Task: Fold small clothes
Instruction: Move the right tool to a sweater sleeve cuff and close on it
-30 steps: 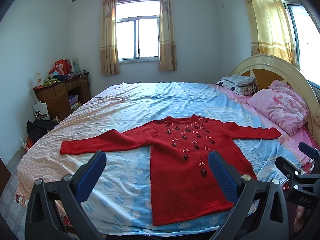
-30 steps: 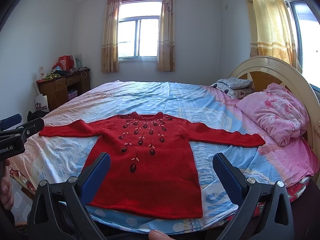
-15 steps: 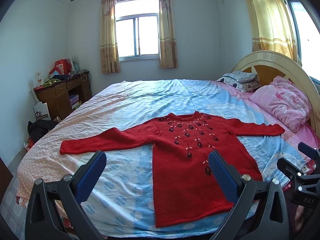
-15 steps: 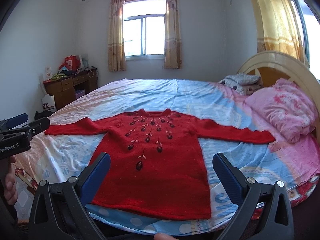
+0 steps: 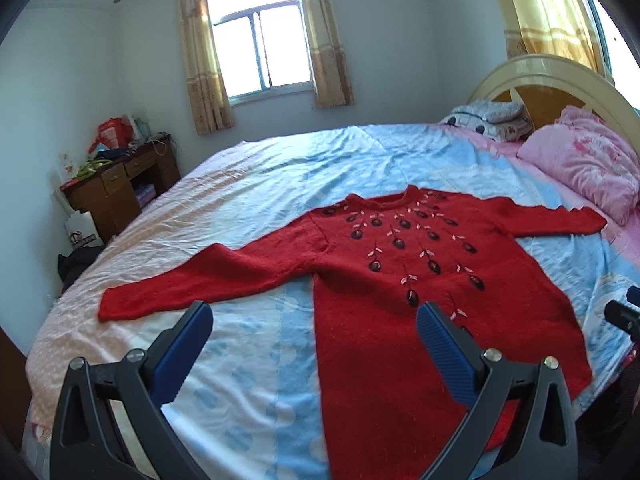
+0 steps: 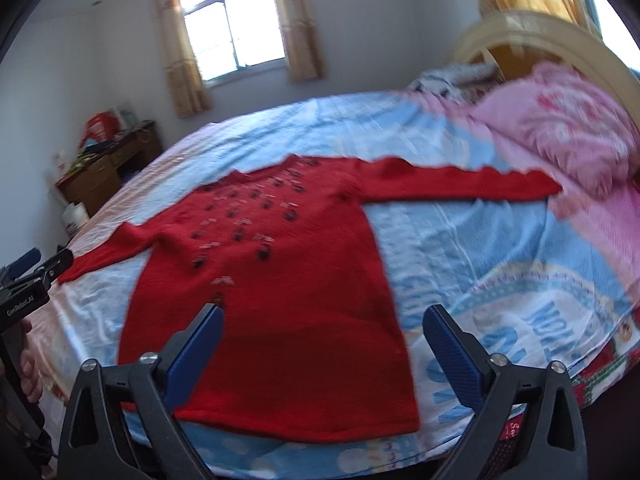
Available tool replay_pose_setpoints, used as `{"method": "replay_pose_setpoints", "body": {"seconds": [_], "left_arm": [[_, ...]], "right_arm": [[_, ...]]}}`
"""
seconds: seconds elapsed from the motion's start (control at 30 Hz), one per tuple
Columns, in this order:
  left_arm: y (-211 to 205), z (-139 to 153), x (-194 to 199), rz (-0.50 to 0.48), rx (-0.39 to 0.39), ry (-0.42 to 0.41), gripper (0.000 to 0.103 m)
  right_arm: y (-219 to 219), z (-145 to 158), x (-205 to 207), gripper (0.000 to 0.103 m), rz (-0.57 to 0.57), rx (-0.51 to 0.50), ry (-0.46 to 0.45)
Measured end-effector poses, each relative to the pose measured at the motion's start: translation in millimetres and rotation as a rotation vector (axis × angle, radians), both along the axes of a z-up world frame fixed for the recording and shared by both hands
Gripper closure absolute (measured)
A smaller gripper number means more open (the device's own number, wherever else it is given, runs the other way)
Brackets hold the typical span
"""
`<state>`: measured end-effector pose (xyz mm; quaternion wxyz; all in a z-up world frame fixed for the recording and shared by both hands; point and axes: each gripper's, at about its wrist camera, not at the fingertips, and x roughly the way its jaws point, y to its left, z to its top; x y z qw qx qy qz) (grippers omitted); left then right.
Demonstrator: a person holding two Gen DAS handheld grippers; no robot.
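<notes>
In the left wrist view, the red sweater (image 5: 400, 288) lies flat and face up on the bed sheet (image 5: 248, 352), with both sleeves stretched out to the sides and the hem toward the near edge of the bed. It looks like a thick knit, so I judge it soft and limp, fairly light, not slippery, and with no fragile part except perhaps the small dark ornaments on the chest. Such cloth will sag and stretch when it is lifted, so a good place to take it is probably the cuff of the long sleeve (image 5: 120, 304) or the shoulder seam, where the knit is doubled. The left gripper (image 5: 314, 330) hovers above the near part of the bed; its two blue fingers (image 5: 182, 350) stand wide apart and hold nothing, and they touch neither the sweater nor the sheet. In the right wrist view, which is blurred, the same sweater (image 6: 280, 280) is seen with its other sleeve (image 6: 460, 186) reaching toward the pink pillow (image 6: 560, 120). The right gripper (image 6: 322, 334) is also wide open and empty, above the lower body of the sweater, without contact as far as I can see. The folding seems not yet begun.
</notes>
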<state>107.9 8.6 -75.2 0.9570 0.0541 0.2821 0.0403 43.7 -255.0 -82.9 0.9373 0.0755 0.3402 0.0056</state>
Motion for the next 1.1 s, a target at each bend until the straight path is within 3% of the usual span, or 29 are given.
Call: {"method": "replay_pose_setpoints", "body": {"seconds": [0.17, 0.23, 0.43, 0.83, 0.93, 1.1], "left_arm": [[-6, -19, 42, -0.013, -0.026, 0.046, 0.0], [-9, -25, 56, -0.005, -0.018, 0.045, 0.0], [-27, -42, 102, -0.001, 0.006, 0.081, 0.0], [-68, -66, 163, -0.055, 0.076, 0.121, 0.0], [-73, -68, 172, -0.059, 0.107, 0.121, 0.0], [-75, -66, 185, -0.061, 0.109, 0.126, 0.0]], "right_arm": [[-38, -17, 24, 0.014, -0.083, 0.041, 0.061], [-52, -20, 33, 0.021, -0.108, 0.044, 0.066], [-109, -24, 67, 0.027, -0.225, 0.069, 0.082], [-257, -36, 130, 0.039, -0.497, 0.187, 0.116], [-295, -36, 142, 0.045, -0.575, 0.183, 0.107], [-348, -38, 168, 0.045, -0.646, 0.155, 0.099]]}}
